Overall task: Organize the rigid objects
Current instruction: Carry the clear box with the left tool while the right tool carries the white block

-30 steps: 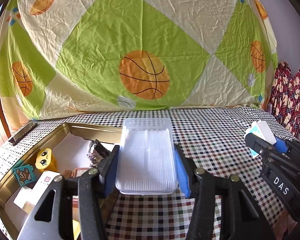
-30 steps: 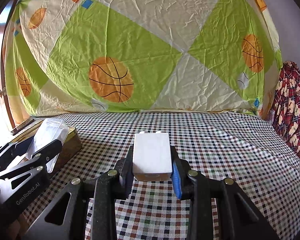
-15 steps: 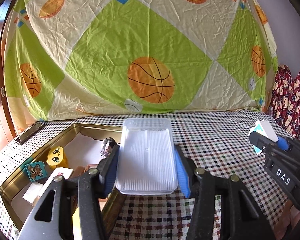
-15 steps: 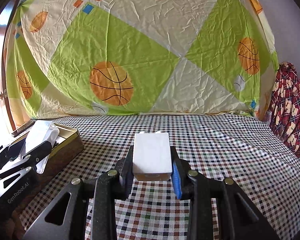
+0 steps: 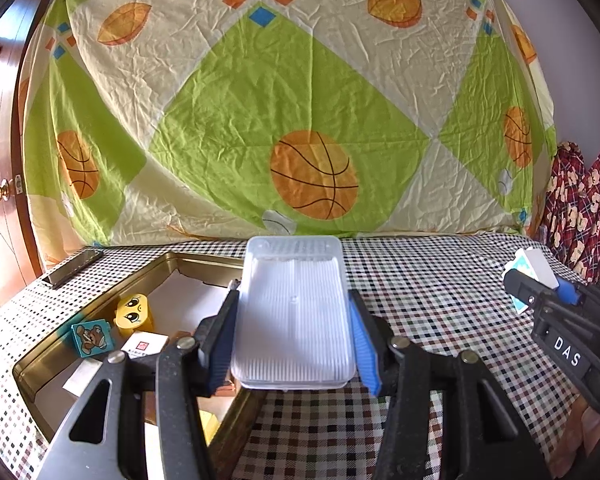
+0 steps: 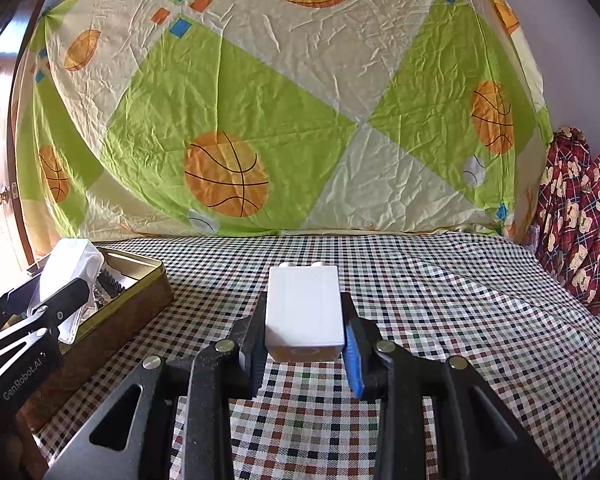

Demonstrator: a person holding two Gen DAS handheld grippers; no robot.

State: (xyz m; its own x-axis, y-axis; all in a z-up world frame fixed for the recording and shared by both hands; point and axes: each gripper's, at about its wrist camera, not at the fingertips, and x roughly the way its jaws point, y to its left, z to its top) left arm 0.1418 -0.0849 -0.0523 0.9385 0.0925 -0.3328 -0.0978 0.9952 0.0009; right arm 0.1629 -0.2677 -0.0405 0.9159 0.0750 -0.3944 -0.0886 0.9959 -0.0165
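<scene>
The left gripper [image 5: 294, 344] pinches a clear ribbed plastic lid-like tray [image 5: 294, 314] over the right edge of the gold metal tin [image 5: 204, 265]; the right gripper [image 6: 305, 332] clamps a white studded toy block [image 6: 304, 312] above the checked tablecloth [image 6: 440, 304]. To place the tray well, I would carry it leftward and lower it level onto free floor beyond the yellow face block [image 5: 134, 312] and teal bear block [image 5: 90, 338], spreading only once it rests

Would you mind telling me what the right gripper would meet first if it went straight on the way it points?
Probably nothing nearby: beyond the white block held by the right gripper lies open checked tablecloth, then the basketball sheet. Depth is uncertain.
</scene>
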